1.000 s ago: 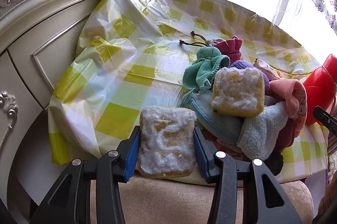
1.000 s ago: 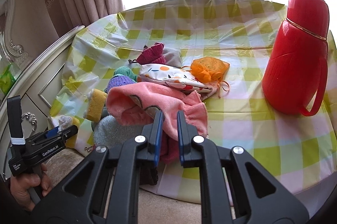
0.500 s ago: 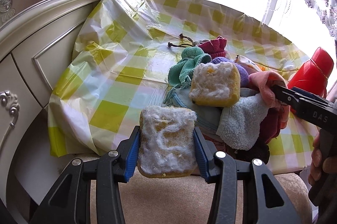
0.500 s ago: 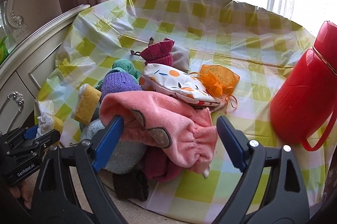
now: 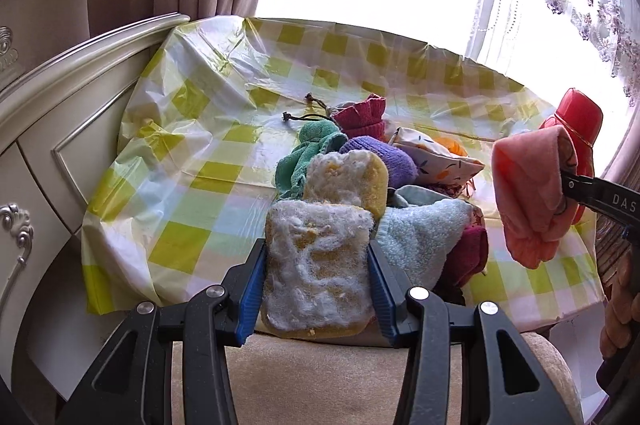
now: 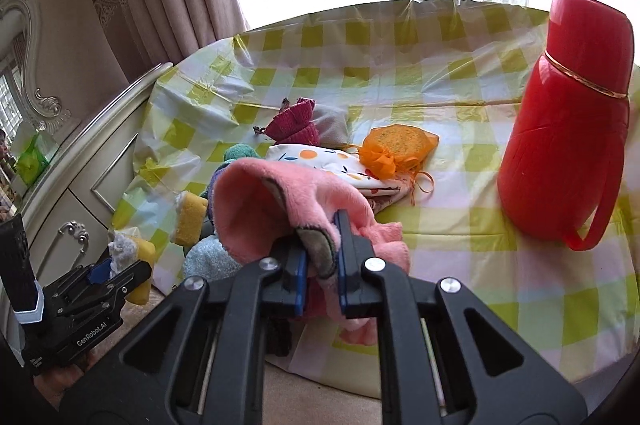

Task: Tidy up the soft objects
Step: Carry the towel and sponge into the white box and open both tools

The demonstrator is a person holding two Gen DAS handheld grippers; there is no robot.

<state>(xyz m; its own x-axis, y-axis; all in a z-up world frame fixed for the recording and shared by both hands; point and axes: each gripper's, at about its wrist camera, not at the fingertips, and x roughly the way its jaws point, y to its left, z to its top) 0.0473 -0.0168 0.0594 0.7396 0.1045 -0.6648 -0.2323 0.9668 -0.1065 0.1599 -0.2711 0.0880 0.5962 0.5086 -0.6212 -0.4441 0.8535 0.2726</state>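
Note:
My left gripper is shut on a yellow sponge with a white scrub face, held at the table's near edge. My right gripper is shut on a pink fleece cloth, which hangs lifted above the pile; it also shows in the left wrist view. The pile holds a second yellow sponge, a light blue towel, a green cloth, a purple cloth, a magenta knit piece, a white patterned pouch and an orange mesh bag.
A red thermos jug stands at the table's right side. The round table has a yellow-checked plastic cover. A cream carved cabinet flanks the left. A beige cushioned seat lies below the grippers. A curtained window sits behind.
My right gripper closed on the pink cloth and lifted it off the pile. My left gripper pulled back a little, still holding its sponge.

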